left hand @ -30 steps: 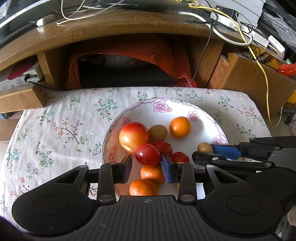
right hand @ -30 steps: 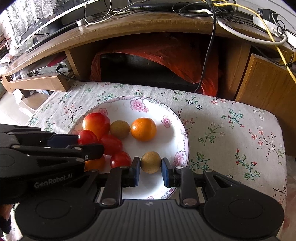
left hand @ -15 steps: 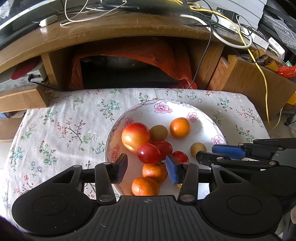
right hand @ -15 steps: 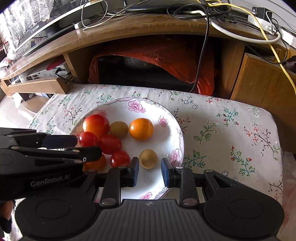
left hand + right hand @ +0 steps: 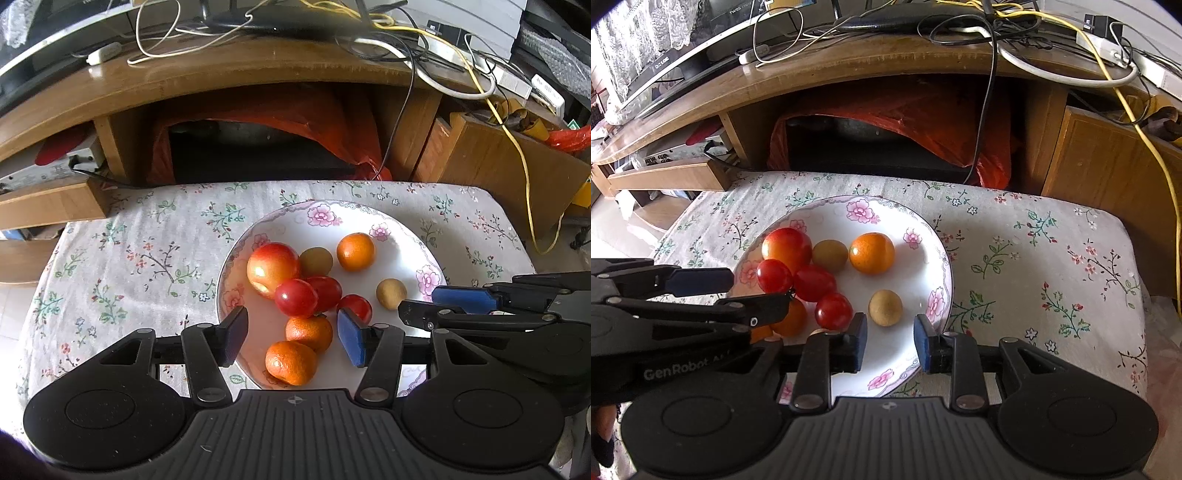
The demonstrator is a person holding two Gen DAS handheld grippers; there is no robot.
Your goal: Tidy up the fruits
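Left wrist view: left gripper (image 5: 291, 334) had just been opening; its jaws stood apart and empty, the cherry tomato (image 5: 295, 297) released onto the plate (image 5: 402, 240).

Right wrist view: right gripper (image 5: 890, 343) stood narrowly parted, holding nothing; the brown fruit (image 5: 885, 307) lay free near the plate's front edge. Both placements judged complete.

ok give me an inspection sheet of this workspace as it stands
surface: floral tablecloth, flat
job's things: plate holding an apple, three oranges, three tomatoes, two small brown fruits
clutter: nothing seen
grippers: left gripper jaws have just been opening, gripping nothing, oranges beneath; right gripper jaws apart, empty, nearer brown fruit just ahead
cables: yellow cable, black cable hanging off the desk
surroundings: wooden desk, orange bag underneath
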